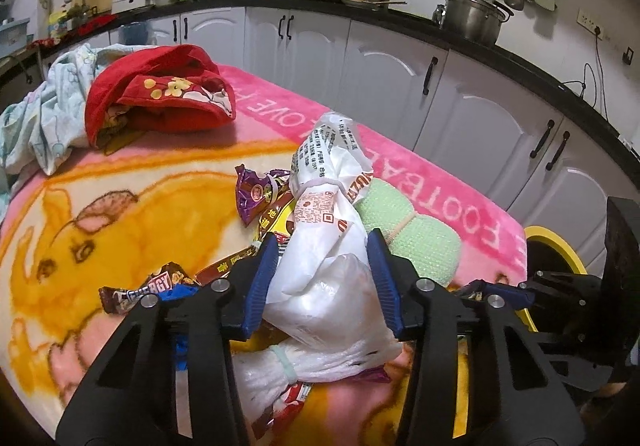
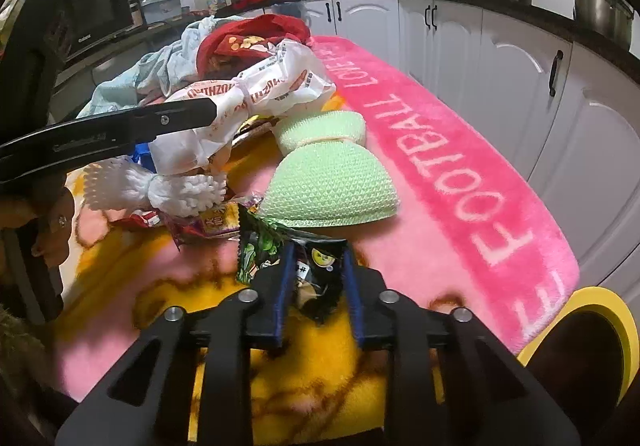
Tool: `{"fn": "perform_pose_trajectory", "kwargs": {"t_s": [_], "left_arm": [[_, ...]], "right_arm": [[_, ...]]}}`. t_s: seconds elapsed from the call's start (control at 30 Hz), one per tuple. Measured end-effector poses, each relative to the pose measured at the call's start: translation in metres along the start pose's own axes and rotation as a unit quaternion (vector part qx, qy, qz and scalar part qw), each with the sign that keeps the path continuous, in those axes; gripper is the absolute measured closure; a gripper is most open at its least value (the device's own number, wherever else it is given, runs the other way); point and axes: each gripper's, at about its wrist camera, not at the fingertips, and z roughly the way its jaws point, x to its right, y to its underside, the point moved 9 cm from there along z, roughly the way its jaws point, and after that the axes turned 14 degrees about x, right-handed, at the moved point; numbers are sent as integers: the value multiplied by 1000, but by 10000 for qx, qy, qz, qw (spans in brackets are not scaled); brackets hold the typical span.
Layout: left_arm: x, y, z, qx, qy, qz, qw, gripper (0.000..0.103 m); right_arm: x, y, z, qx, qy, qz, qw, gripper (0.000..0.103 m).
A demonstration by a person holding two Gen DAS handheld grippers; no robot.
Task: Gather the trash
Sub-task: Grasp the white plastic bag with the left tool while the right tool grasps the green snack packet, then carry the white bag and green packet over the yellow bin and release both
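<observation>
My left gripper (image 1: pixel 322 246) is shut on a crumpled white plastic bag (image 1: pixel 328 213) with red print, held over the blanket; the bag also shows in the right wrist view (image 2: pixel 256 93). My right gripper (image 2: pixel 316 258) is shut on a black snack wrapper (image 2: pixel 320 266) with a yellow face, just above the blanket. A purple wrapper (image 1: pixel 256 193), a brown energy bar wrapper (image 1: pixel 148 286) and a white foam net (image 1: pixel 320 362) lie under and beside the bag. A green foam net (image 2: pixel 328 185) lies in front of my right gripper.
A pink and yellow blanket (image 1: pixel 120 205) covers the table. Red cloth (image 1: pixel 160 93) and pale blue cloth (image 1: pixel 48 109) are heaped at its far left. A yellow-rimmed bin (image 2: pixel 592 330) stands at the table's right end, beside white kitchen cabinets (image 1: pixel 400 57).
</observation>
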Motion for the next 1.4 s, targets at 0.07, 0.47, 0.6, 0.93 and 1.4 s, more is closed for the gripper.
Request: {"fn": "perform_pose_trajectory", "kwargs": {"t_s": [0.07,0.47,0.6,0.93,1.4], "left_arm": [[1,-1,-2,15,18,-9,10000,71],[8,-14,-16,241,99,-27,9997,80],[9,-22,-25,370,141,-50,9992,80],[14,-43,-48,670,236,-81,9974,80],[56,-51,-62,821,520,94,9952,80]], "right_arm": [[-2,-1,-4,36,-33,-36,10000,84],[-17,-13,-26,273,-71,-179,9994,93],[-19,-19,-35,396,-84,-149,9991,95],[-23,-37,-66,768,-40,-137,9969,95],[4,-53,-119,1262,306,154,9914,95]]}}
